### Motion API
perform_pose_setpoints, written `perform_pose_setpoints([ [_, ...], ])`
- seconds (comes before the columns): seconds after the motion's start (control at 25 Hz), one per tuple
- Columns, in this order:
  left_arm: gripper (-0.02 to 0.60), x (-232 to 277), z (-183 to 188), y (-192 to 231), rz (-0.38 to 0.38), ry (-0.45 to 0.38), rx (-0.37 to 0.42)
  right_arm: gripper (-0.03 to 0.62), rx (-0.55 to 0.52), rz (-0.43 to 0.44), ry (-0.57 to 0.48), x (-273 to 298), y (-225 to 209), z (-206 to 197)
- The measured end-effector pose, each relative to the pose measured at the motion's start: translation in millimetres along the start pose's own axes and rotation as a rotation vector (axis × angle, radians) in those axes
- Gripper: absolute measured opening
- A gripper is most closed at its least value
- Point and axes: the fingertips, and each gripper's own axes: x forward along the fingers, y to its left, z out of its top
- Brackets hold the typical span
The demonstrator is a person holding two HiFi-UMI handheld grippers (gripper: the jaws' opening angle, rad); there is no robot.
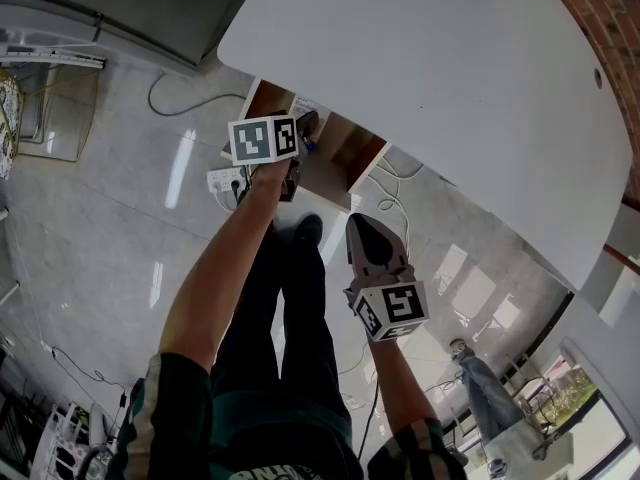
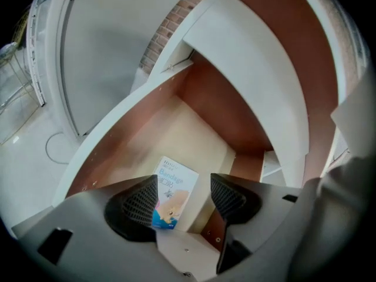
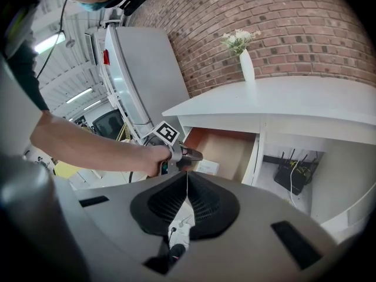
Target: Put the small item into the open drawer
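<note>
**Box down in drawer, left tongs open above it**

- Small white-and-blue cardboard bandage box point(image 2: 174, 191) lies flat on the pale floor of the open brown-walled wooden drawer point(image 2: 197, 131), towards the front. Its long axis runs away from the tongs towards the drawer back, slanted a little to the right.
- Left gripper point(image 2: 185, 195) points down into the drawer with its jaws wide apart. The box shows in the gap between them, its near end hidden behind the left pad. Neither pad presses on it, so nothing is held.
- Right gripper point(image 3: 187, 184) hangs back outside the drawer, well apart from it, jaws closed together on nothing. The left hand is far the nearer to the box.
- Judgement: the placing looks done; the left hand now needs only a way out, back and up along its own line.
- In the way: the edge of the white table top point(image 1: 420, 88) overhangs the drawer from above, and the drawer's side walls stand on either side of the jaws. Lifting straight up risks the overhang.
- Around: white vase with flowers point(image 3: 247, 66) on the table top, black router point(image 3: 292, 178) in the bay beside the drawer, white power strip point(image 1: 228, 180) on the tiled floor near the left hand.
</note>
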Motion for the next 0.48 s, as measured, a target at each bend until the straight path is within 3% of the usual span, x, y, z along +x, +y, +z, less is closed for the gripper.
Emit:
perform_pose_setpoints([
  [0.16, 0.279, -26, 8, -21, -0.031, -0.115, 0.131, 0.025, -0.006, -0.005, -0.004, -4, 4, 7],
  [0.32, 0.272, -48, 7, -42, -0.030, -0.151, 0.323, 0.025, 0.009, -0.026, -0.018, -10, 6, 18],
  [0.48, 0.147, -70, 0, -58, -0.033, -0.157, 0.445, 0.025, -0.005, -0.031, -0.030, -19, 11, 26],
])
